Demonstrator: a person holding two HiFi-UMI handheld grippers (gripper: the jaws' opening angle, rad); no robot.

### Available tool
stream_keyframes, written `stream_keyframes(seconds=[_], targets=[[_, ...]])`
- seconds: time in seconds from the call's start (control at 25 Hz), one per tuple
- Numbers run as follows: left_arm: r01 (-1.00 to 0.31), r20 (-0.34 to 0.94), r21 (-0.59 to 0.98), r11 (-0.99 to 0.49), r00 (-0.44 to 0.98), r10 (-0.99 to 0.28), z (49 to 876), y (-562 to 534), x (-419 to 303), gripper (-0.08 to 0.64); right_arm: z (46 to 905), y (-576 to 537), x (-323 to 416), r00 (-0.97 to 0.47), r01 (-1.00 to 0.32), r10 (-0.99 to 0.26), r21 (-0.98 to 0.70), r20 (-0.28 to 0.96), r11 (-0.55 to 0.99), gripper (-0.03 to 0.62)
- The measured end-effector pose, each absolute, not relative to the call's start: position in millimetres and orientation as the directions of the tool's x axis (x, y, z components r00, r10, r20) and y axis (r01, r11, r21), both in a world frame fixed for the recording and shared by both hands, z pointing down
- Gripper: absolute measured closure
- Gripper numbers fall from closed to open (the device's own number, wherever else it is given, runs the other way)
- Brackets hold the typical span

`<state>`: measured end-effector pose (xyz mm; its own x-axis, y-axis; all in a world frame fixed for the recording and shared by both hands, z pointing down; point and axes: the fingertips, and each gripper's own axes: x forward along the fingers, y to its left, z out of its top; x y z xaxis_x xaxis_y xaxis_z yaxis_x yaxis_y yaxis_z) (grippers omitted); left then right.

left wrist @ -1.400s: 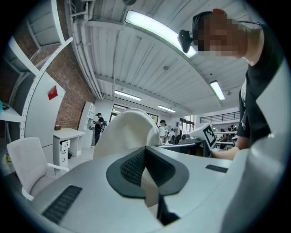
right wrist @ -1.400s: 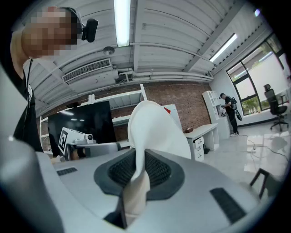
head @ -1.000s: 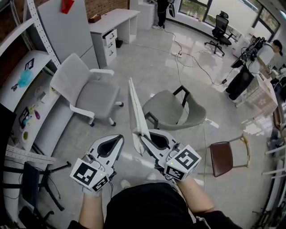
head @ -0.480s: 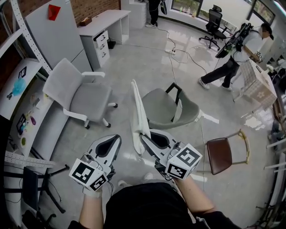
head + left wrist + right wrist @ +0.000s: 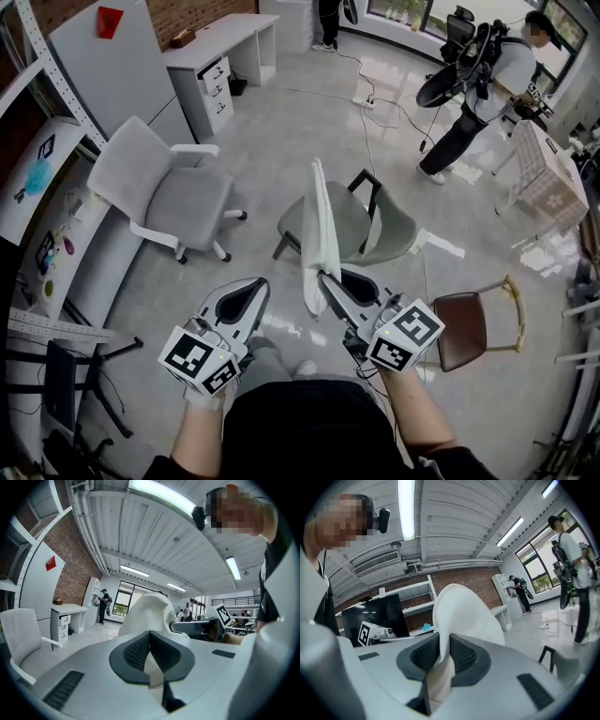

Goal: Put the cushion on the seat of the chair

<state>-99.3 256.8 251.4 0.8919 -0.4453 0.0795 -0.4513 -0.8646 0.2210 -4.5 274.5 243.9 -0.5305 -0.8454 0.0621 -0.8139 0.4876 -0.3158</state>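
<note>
A white cushion (image 5: 321, 230) stands on edge in the air, and my right gripper (image 5: 326, 279) is shut on its lower edge. In the right gripper view the cushion (image 5: 464, 616) rises from between the dark pads (image 5: 461, 656). Just beyond it stands a grey-green shell chair (image 5: 361, 220) with black legs, its seat bare. My left gripper (image 5: 253, 286) hangs to the left of the cushion, apart from it, its fingertips together and nothing in them. The left gripper view shows the cushion (image 5: 147, 613) beyond the closed tips (image 5: 150, 637).
A white office chair (image 5: 169, 197) stands on the left and a brown chair (image 5: 464, 328) at the lower right. A desk with drawers (image 5: 211, 56) and white shelving (image 5: 37, 169) line the left side. A person (image 5: 478, 84) walks at the back right; cables (image 5: 375, 103) cross the floor.
Both grippers have moved forward towards the grey-green chair, the cushion going with the right one and now overlapping the chair's left edge. The person at the back has walked leftward.
</note>
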Motion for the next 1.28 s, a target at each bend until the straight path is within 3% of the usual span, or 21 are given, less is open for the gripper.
stream_keyframes(seconds=[0.64, 1.28], targets=[[-0.375, 0.074, 0.308, -0.875, 0.926, -0.37, 273, 112, -75, 0.548, 268, 145, 12, -0.49, -0.842, -0.861, -0.328, 0.133, 0.429, 0.523], [-0.287, 0.098, 0.353, -0.891, 0.958, -0.27, 287, -34, -74, 0.548, 275, -6, 45, -0.354, -0.911, -0.916, -0.294, 0.19, 0.291, 0.523]])
